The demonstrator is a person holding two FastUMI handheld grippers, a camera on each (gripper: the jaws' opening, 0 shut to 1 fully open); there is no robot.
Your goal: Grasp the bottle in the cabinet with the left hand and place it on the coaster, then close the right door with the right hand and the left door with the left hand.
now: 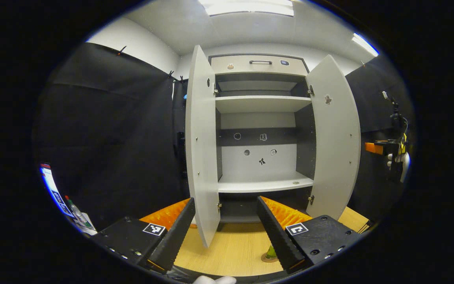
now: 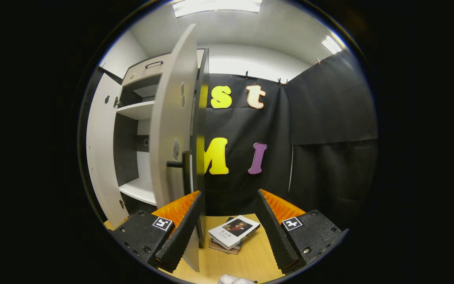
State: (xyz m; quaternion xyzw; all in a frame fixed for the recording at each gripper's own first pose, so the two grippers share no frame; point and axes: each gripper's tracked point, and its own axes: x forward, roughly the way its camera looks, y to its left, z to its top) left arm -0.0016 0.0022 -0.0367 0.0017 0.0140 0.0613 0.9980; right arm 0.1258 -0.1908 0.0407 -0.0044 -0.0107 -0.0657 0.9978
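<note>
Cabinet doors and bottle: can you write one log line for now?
tall white cabinet: shelves bare | both doors open | green bottle: on round coaster | left gripper: open | right gripper: open, by right door

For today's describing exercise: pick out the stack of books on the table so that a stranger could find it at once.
Start at the tall cabinet with both doors open. Past the edge of its right door, on the wooden table before the black cloth wall, lies the stack of books. Its white top cover bears a dark picture.
</note>
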